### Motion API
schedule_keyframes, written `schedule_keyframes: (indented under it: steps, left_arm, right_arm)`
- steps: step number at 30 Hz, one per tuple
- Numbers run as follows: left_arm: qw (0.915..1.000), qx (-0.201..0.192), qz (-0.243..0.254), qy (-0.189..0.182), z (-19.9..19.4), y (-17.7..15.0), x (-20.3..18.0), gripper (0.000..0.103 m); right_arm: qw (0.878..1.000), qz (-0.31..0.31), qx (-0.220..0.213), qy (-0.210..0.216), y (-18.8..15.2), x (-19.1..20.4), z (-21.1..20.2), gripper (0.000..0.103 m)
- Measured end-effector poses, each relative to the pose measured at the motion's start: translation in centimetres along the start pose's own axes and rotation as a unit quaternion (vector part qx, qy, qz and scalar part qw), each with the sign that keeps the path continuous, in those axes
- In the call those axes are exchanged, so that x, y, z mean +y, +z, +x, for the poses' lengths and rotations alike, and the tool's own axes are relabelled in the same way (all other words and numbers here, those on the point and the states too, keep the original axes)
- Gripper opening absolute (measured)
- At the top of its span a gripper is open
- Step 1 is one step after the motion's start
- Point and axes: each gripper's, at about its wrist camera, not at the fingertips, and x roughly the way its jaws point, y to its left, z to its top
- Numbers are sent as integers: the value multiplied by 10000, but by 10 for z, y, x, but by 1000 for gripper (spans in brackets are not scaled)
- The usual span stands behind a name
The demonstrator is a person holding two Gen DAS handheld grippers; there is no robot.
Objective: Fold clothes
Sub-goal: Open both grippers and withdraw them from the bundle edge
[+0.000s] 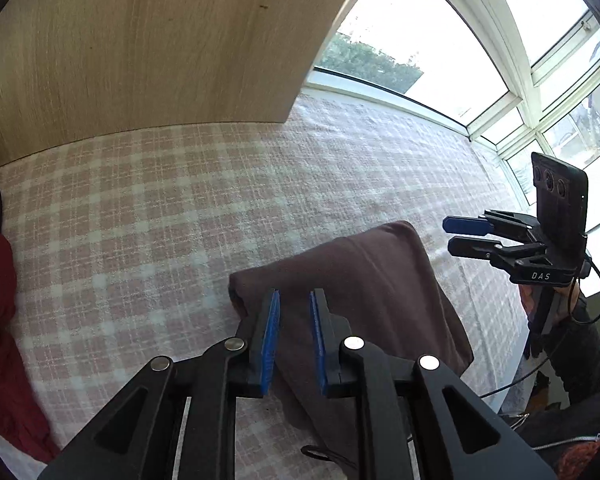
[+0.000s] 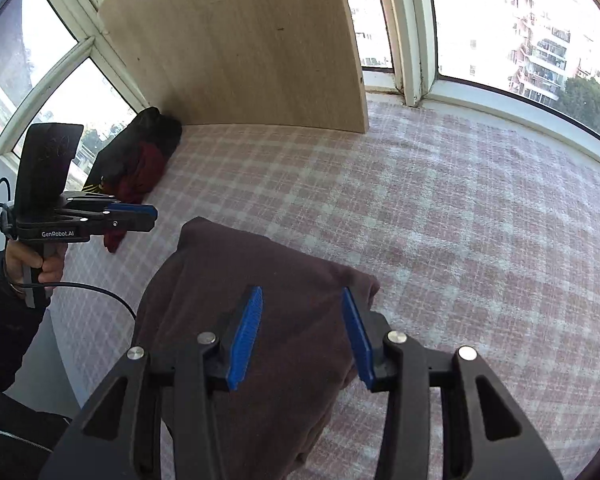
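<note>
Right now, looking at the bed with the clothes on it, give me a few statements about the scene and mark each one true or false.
1. The brown garment lies folded on the checked cover. True.
2. The left gripper clamps the brown garment. False: its blue fingers stand apart above the cloth.
3. A dark and red pile of clothes lies by the wooden panel. True.
4. The right gripper holds a red shirt. False: nothing is between its fingers.
5. Curtains cover the windows. False: the panes are bare, and buildings show outside.
</note>
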Motion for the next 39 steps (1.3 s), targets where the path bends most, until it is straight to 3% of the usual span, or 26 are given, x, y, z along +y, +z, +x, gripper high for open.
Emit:
schedule_keyframes:
  steps: [1,2,4,5,7,8,9,13,14,15,17,18,20,21,24,26,31,33,34,35,36,39]
  left_arm:
    - [9996,216,87,-139,12,-12,-8,16]
    - [9991,338,208,130,25,-23,-9,19]
    - [9958,546,402,607,49,-45,-8,14]
    - [9982,399,149,426,45,-50,1,13]
    - [9971,318,-283,627,28,-52,11,1]
    - [9959,137,-203,875,14,-54,8,6]
    - [9963,28,-208,837,1,-58,4,11]
    - [9998,-122,131,6,-20,-87,-37,20]
    - [9997,-18,232,-67,-10,-94,-44,26]
    - [9994,101,325,-87,1,-102,-50,26]
    - [9965,461,287,641,31,-113,-40,26]
    - [9936,581,197,945,42,-119,-32,27]
    - [9972,313,-221,642,23,-131,-23,25]
    - [9980,158,-320,529,11,-138,-23,28]
    - [9987,119,-145,478,8,-154,-39,45]
    - [9984,248,-50,510,20,-161,-48,45]
    - [9986,337,-25,419,44,-166,-58,41]
    - [9985,324,72,435,45,-163,-61,25]
    - [9979,328,148,535,43,-164,-62,22]
    - [9975,361,157,593,38,-168,-60,15]
    - [9978,335,155,553,34,-167,-59,14]
    - [9978,212,227,580,19,-164,-60,11]
  right_arm:
    - [9996,-200,176,-57,-7,12,13,41]
    - [9984,-407,358,-129,-13,24,27,41]
    - [9922,-876,677,-566,-33,31,57,40]
    - [9934,-818,604,-534,-36,28,55,40]
    - [9959,-576,443,-530,-38,23,39,40]
    - [9968,-409,373,-580,-37,21,26,40]
    - [9977,-345,232,-541,-40,21,12,40]
    - [9996,-156,62,215,-69,37,-22,41]
    - [9992,-149,150,335,-79,41,-20,41]
    - [9991,-252,353,10,-87,41,-9,41]
    - [9948,-415,675,-640,-102,34,11,41]
    - [9956,-237,661,-627,-108,26,8,41]
    - [9980,66,465,-430,-117,17,-15,42]
    - [9988,85,331,-359,-122,16,-28,42]
    - [9988,-74,298,-382,-140,23,-43,42]
    - [9976,-255,481,-426,-148,27,-34,42]
    - [9960,-535,597,-405,-154,35,-20,42]
    - [9954,-635,570,-447,-152,36,-16,42]
    - [9959,-623,565,-339,-152,35,-14,42]
    - [9966,-545,600,-156,-151,32,-13,40]
    - [9967,-483,653,-75,-149,30,-12,24]
    - [9962,-589,633,-79,-144,30,-20,19]
